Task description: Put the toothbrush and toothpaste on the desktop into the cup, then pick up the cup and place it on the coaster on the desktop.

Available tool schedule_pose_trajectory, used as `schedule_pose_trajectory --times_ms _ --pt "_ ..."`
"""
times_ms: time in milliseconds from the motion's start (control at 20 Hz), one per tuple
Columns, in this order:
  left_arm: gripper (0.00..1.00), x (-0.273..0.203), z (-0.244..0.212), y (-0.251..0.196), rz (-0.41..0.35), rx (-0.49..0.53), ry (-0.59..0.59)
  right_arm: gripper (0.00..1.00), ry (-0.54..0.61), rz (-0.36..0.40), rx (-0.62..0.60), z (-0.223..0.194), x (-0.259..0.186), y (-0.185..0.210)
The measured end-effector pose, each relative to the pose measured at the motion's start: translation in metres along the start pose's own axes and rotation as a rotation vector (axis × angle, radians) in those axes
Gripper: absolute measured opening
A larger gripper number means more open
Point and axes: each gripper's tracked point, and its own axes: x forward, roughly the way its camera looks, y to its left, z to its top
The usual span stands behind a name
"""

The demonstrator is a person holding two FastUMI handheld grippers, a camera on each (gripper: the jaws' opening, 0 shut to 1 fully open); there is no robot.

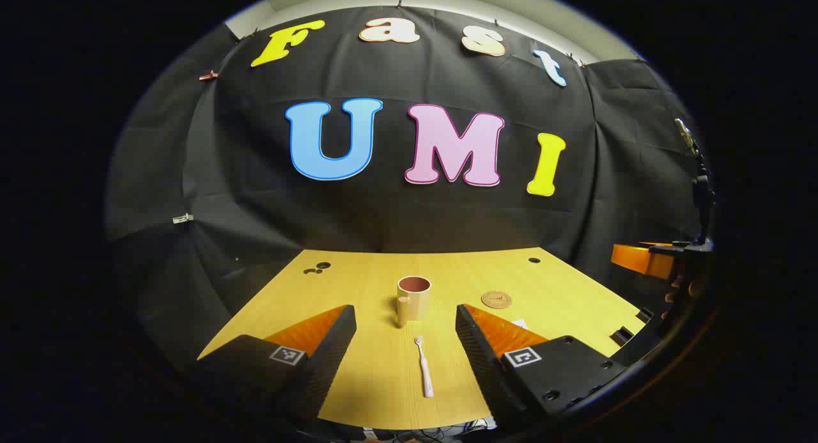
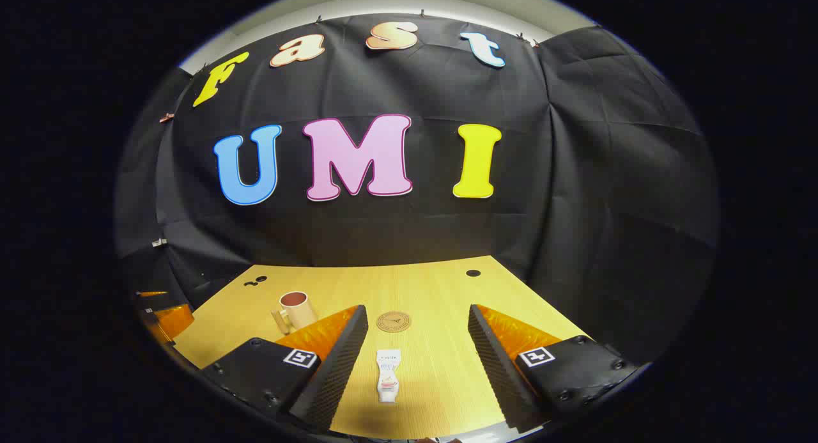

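Pink and thin, the toothbrush (image 1: pixel 424 366) lies flat between the parted fingers of the left gripper (image 1: pixel 406 328), the cup (image 1: pixel 413 298) just beyond. The toothpaste (image 2: pixel 388 374) is framed likewise by the spread fingers of the right gripper (image 2: pixel 418 331). Either could be pinched off-centre, skidded along the worktop (image 1: pixel 562 283), or knocked against the cup.

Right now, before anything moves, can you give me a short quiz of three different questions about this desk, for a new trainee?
1. True or false: the toothbrush already stands inside the cup.
2. In the right gripper view, what lies on the desk between the open fingers of the right gripper? A) the toothpaste B) a spoon C) a sponge
3. Fill in: in the left gripper view, the round coaster lies to the ____ of the cup.

Key
1. False: it lies flat on the desk, between the open fingers of the left gripper, nearer than the cup.
2. A
3. right
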Motion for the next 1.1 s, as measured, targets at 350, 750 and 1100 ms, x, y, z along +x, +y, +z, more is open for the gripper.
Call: schedule_pose_trajectory --times_ms 350,750,1100 --pt "0.98 0.014 -0.01 -0.006 -0.009 0.001 0.036 0.98 0.071 0.032 -0.012 -0.018 0.017 0.01" --pt "0.98 0.029 -0.021 -0.003 0.025 -0.043 0.077 0.98 0.158 0.044 0.003 -0.041 0.036 0.016" --pt "0.98 0.035 -0.038 0.007 0.079 -0.045 0.113 0.98 0.318 0.079 -0.008 -0.088 0.059 0.032"
